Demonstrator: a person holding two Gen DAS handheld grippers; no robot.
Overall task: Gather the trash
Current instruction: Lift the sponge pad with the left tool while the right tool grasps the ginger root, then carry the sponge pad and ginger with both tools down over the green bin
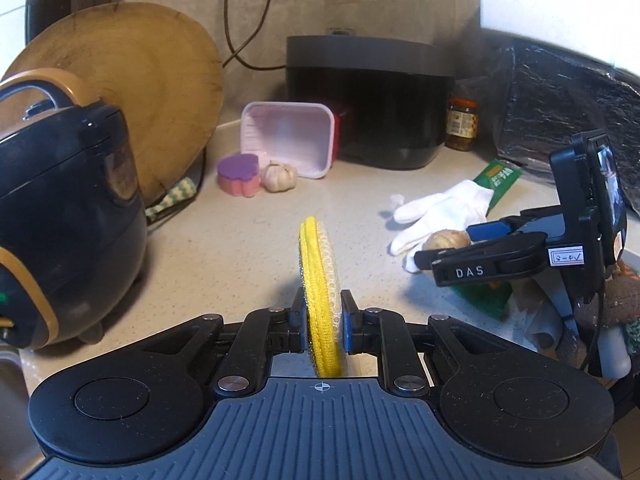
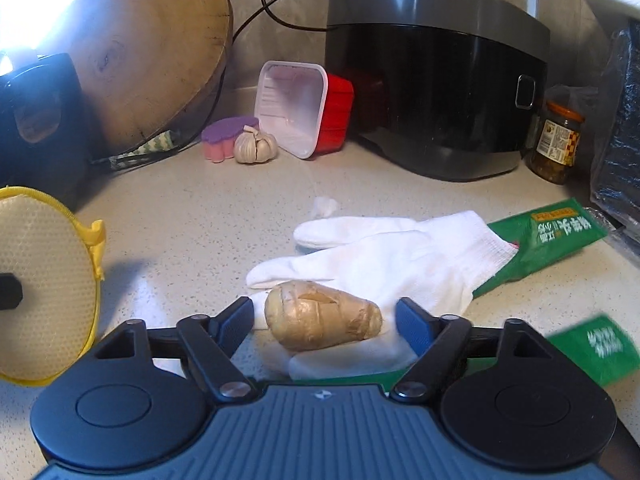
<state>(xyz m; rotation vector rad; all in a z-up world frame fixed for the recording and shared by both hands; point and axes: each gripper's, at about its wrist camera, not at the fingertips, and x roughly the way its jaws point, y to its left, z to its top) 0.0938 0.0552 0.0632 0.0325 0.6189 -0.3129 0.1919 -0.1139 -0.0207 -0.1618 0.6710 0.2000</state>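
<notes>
My left gripper (image 1: 322,316) is shut on a round yellow scrubbing pad (image 1: 318,280), held on edge above the counter; the pad also shows at the left of the right wrist view (image 2: 44,280). My right gripper (image 2: 324,320) is open, its blue pads on either side of a brown piece of ginger (image 2: 322,320) without touching it. The ginger lies on a white glove (image 2: 392,252). In the left wrist view the right gripper (image 1: 444,248) is at the right, by the ginger (image 1: 446,240) and glove (image 1: 440,204).
Green wrappers (image 2: 548,236) lie under and right of the glove. At the back stand a pink-and-red tub (image 2: 304,108), a garlic bulb (image 2: 254,146), a purple sponge (image 2: 222,138), a black cooker (image 2: 436,76), a jar (image 2: 558,142) and a wooden board (image 2: 152,52). A dark rice cooker (image 1: 60,216) is at left.
</notes>
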